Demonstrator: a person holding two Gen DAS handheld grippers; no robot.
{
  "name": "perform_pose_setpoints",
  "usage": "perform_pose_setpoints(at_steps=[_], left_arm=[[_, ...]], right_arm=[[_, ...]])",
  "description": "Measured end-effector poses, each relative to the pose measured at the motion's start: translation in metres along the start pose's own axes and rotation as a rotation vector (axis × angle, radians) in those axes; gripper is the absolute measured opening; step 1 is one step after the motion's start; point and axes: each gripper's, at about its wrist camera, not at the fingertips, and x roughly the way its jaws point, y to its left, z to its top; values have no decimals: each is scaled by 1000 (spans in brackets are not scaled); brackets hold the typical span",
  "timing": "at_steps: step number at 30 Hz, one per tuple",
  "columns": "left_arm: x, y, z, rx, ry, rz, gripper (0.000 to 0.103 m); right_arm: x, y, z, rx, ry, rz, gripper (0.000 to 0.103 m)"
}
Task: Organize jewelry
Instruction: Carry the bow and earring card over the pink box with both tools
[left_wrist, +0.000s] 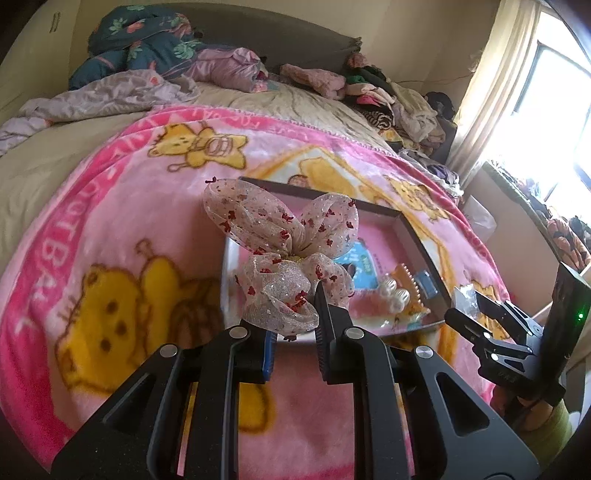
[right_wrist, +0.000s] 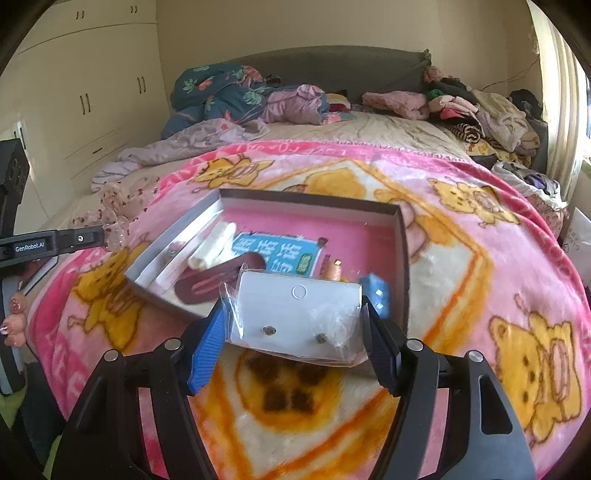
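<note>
Left gripper (left_wrist: 295, 314): jaws nearly closed, pinching the bow (left_wrist: 280, 254) by its lower loops; the rest of the bow stands up past the fingertips.
Right gripper (right_wrist: 295, 332): jaws set wide but clamped on the two side edges of the earring card (right_wrist: 299, 314), which sits in a clear bag and spans the whole gap.
Box (right_wrist: 314, 206): open, just ahead of and below both grippers on the blanket (right_wrist: 480, 258); the bow hangs over its near left corner, the card over its near edge.
Box contents: pearl pieces (left_wrist: 393, 293) and a comb-like clip (left_wrist: 408, 282) lie ahead and right of the left gripper; a dark oval case (right_wrist: 218, 280) lies just beyond the card.
Hand pose: both grippers tilt down toward the box, side by side and well apart; the left one shows at the far left of the right view, fingers (right_wrist: 14, 314) wrapped on its handle.
Risk, bow: the hold is on soft, slippery fabric only, so a quick swing could let it slide out and land on the blanket.
Risk, card: the pads bear on thin edges through slick plastic; it could bow or pivot and drop short of the box.
Risk, box: a low pass could catch the near wall and shove the box across the soft blanket.
</note>
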Motion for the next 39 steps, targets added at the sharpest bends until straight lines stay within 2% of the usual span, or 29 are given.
perform_pose_setpoints(at_steps=[16,39], left_arm=[[55,-44,14,84,55,-45,12],[98,-53,3,110,130,-43,15]], right_arm=[[26,-29,7,43,9,-38,66],[52,-23,-10,24,57,-27,68]])
